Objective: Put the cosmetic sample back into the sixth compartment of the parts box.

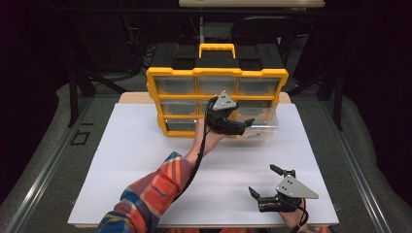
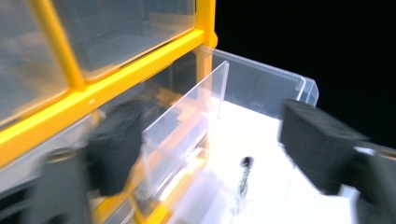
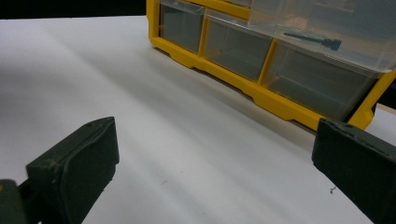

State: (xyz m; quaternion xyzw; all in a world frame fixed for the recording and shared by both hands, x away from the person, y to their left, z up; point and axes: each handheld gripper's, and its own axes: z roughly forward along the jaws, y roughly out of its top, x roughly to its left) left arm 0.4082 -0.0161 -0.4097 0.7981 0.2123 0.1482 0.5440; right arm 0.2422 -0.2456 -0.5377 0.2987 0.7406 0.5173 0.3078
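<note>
Clear plastic drawer (image 1: 265, 127) pulled well out of the right side of the yellow organizer (image 1: 217, 73), middle row, hanging over the white table (image 1: 145, 160). Small dark screw (image 2: 243, 175) lying loose on the drawer floor, seen from the right gripper view too through the clear wall (image 3: 312, 39).

Left gripper (image 1: 247, 126) at the open drawer, jaws spread wide, gripping nothing; thin clear wall of the drawer standing between them in the left gripper view, pads seemingly off it, though blur makes contact hard to rule out. Right gripper (image 1: 262, 179) parked low on the near right of the table, well apart from the organizer, jaws likewise wide with nothing between them.

Risks from here, as a judgement:
- Pulled this far, likely little left holding the drawer in its slot; a downward nudge from the left gripper could tip it or drop it out, spilling the screw.
- Closing on the wall instead of the screw: easy mistake, given the clear plastic.
- Pinching the small screw off-centre could flick it away.
- Pushing the drawer askew could jam it, or shift the unbraced organizer away.
</note>
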